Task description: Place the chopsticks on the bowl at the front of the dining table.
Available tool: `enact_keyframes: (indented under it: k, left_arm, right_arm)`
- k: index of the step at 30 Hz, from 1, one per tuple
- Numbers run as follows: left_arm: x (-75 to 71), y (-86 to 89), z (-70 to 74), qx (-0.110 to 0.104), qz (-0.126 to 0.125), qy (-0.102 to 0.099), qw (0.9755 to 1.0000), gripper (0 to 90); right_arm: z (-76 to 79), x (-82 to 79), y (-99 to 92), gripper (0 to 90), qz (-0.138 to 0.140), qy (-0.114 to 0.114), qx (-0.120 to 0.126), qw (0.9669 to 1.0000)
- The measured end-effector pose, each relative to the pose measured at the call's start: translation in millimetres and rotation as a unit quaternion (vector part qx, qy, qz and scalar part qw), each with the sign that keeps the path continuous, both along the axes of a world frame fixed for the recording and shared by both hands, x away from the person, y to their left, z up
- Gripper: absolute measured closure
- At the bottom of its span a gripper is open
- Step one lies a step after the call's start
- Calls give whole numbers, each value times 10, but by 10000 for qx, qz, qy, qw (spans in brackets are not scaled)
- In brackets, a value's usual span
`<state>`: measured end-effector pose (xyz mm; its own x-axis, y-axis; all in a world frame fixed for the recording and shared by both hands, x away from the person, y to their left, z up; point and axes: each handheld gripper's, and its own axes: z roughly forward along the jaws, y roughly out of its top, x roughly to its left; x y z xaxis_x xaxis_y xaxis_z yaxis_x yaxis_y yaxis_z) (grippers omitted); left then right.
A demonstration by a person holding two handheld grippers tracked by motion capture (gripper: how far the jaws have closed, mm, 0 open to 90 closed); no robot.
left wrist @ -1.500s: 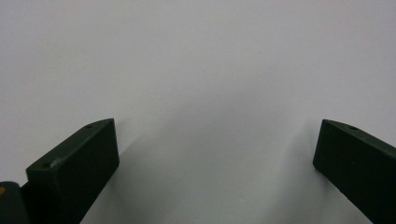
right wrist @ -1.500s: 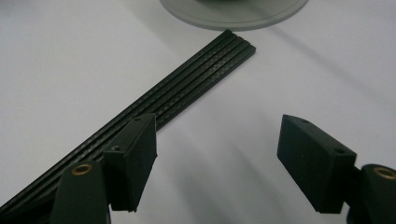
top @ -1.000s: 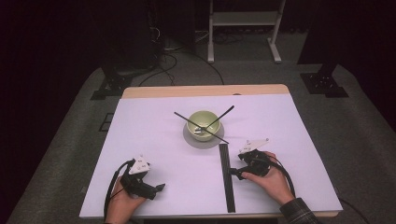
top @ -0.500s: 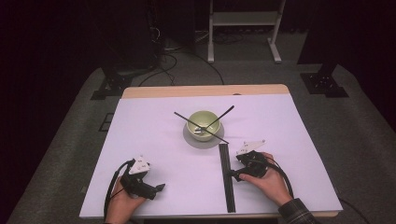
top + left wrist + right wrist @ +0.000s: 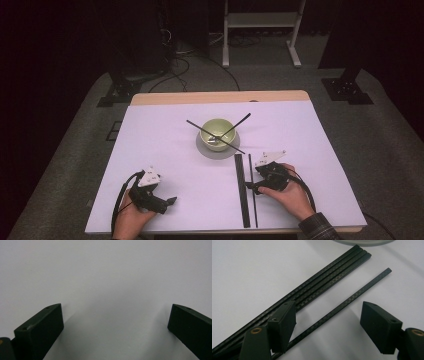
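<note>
A green bowl (image 5: 218, 131) stands on a grey plate (image 5: 220, 155) at the table's middle, with two black sticks (image 5: 240, 122) crossed in it. A bundle of black sticks (image 5: 241, 190) (image 5: 324, 281) lies on the white table, and a single stick (image 5: 253, 200) (image 5: 352, 297) lies just to its right. My right gripper (image 5: 248, 187) (image 5: 329, 308) is low over them and open, its jaws straddling the single stick without pressing it. My left gripper (image 5: 172, 201) (image 5: 115, 307) rests at the front left, open, with bare table between its jaws.
The white table top (image 5: 165, 150) has a wooden strip (image 5: 220, 96) along its far edge. Beyond it are grey floor, cables (image 5: 180, 65) and a white stand (image 5: 260, 20). The plate's rim (image 5: 362, 242) shows at the top of the right gripper view.
</note>
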<state>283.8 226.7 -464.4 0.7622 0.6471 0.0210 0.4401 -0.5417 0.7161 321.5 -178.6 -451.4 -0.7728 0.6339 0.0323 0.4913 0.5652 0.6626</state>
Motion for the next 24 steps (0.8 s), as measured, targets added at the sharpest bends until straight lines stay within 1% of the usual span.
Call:
enact_keyframes:
  k: [5,9,12,14,16,24]
  left_arm:
    - [0,0,0,0,0,1,10000,0]
    - [0,0,0,3,-2,-2,10000,0]
    - [-1,0,1,3,-2,-2,10000,0]
    - [-1,0,1,3,-2,-1,10000,0]
    - [-1,0,1,3,-2,-1,10000,0]
    - [-1,0,1,4,-2,-2,10000,0]
  right_arm:
    - [27,-60,-49,273,-25,3,71,10000]
    - [40,-147,-78,273,-22,-13,54,10000]
    - [28,-213,-93,273,-28,-40,-66,10000]
    - [28,-259,-103,273,-32,-25,-66,10000]
    - [32,-301,-111,273,-13,-61,-67,10000]
    - [35,-483,-93,273,122,-8,1,9999]
